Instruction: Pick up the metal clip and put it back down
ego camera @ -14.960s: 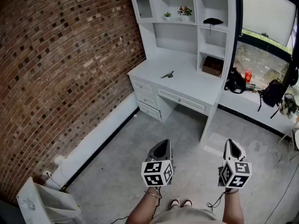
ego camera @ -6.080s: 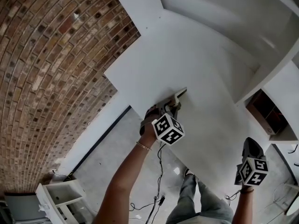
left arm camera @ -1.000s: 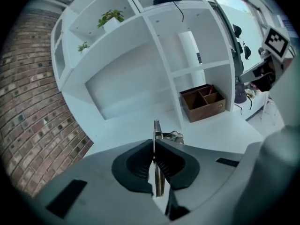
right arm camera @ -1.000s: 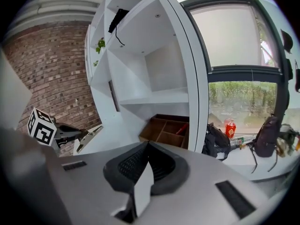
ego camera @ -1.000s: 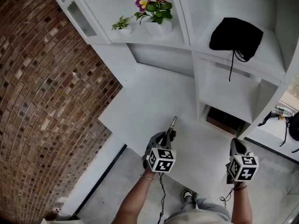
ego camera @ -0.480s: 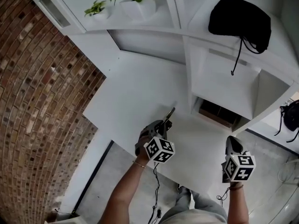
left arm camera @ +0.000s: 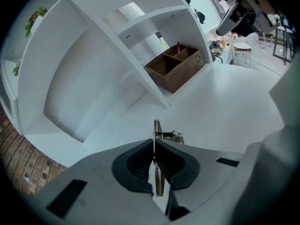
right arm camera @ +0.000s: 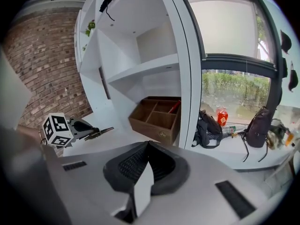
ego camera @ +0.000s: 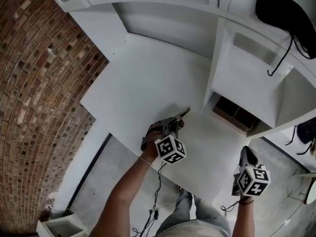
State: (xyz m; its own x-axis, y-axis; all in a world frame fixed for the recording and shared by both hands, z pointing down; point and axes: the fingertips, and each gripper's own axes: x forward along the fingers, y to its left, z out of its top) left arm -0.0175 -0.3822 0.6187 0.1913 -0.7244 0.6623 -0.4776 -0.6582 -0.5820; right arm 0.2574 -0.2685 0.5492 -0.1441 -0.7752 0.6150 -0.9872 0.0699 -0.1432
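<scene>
Metal clip [ego camera: 183, 113] lower (same tight grip)

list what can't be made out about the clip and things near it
metal clip: left gripper view shows it edge-on, rear hidden inside the left hand-held gripper.
whether the clip touches the desk: head view, too small to tell.
wooden organizer: head view, mostly hidden under the shelf.
black bag: head view, cut off by the top edge.
red item in the organizer: right gripper view, too small to name.
</scene>
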